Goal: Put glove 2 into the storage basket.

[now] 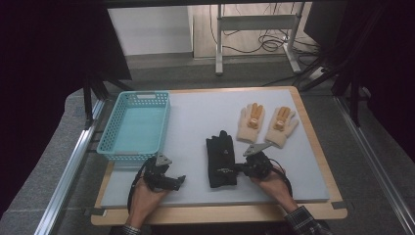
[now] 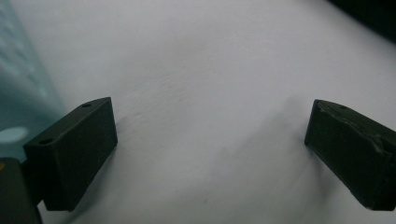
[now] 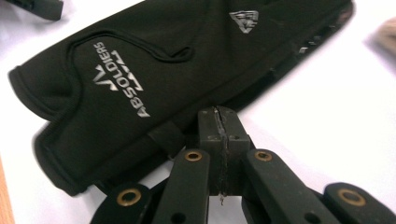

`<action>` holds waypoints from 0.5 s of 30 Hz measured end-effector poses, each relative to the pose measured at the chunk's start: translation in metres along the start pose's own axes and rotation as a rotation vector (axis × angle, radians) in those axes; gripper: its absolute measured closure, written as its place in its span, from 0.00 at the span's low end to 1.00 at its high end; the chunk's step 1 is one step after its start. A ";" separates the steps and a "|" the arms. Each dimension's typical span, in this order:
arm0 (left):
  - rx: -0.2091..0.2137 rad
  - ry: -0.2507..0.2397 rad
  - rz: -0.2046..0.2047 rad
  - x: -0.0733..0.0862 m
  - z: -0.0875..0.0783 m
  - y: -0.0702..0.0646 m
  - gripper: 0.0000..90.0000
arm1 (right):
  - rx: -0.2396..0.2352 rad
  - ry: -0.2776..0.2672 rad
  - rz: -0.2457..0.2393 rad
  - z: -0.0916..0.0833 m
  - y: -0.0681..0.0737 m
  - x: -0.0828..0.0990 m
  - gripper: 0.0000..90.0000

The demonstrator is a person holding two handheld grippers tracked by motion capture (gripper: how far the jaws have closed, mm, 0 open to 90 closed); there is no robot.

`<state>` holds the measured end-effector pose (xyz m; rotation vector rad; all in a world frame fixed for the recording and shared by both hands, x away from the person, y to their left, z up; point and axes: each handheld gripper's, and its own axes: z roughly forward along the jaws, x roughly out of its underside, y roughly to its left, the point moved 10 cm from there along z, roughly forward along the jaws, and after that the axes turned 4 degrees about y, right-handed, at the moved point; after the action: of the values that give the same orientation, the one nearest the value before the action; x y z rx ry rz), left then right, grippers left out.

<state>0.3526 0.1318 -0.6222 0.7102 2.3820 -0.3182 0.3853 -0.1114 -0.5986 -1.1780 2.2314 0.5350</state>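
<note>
right gripper (image 3: 219, 116) closed at black glove (image 1: 221, 161) edge; beige gloves (image 1: 266, 123) beyond; basket (image 1: 134, 125) left

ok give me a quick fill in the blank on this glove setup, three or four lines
1. The right hand-held gripper has its jaws ____ beside the black glove.
2. The left hand-held gripper has its jaws ____ over the bare mat.
3. The basket at the table's left is ____ in colour.
4. The pair of ____ gloves lies beyond the black one.

Missing words: shut; open; turquoise; beige
</note>
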 end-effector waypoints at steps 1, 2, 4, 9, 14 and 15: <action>-0.005 0.000 -0.002 0.001 -0.001 0.002 0.03 | -0.004 -0.002 -0.001 0.001 0.002 -0.001 0.98; -0.012 0.002 -0.002 0.002 -0.002 0.005 0.03 | -0.004 -0.002 -0.001 0.001 0.002 -0.001 0.98; -0.020 -0.001 -0.007 0.004 -0.003 0.009 0.02 | -0.015 -0.008 -0.009 0.005 0.008 -0.004 0.98; -0.018 -0.011 -0.009 0.008 -0.005 0.015 0.01 | -0.034 -0.012 -0.026 0.017 0.020 -0.015 0.97; -0.016 -0.009 -0.002 0.008 -0.004 0.015 0.01 | -0.041 -0.010 -0.033 0.027 0.029 -0.024 0.96; -0.015 -0.009 -0.003 0.008 -0.004 0.015 0.01 | -0.042 -0.013 -0.039 0.029 0.030 -0.026 0.95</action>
<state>0.3538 0.1489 -0.6244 0.6970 2.3751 -0.3035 0.3803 -0.0618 -0.6016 -1.2329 2.1916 0.5753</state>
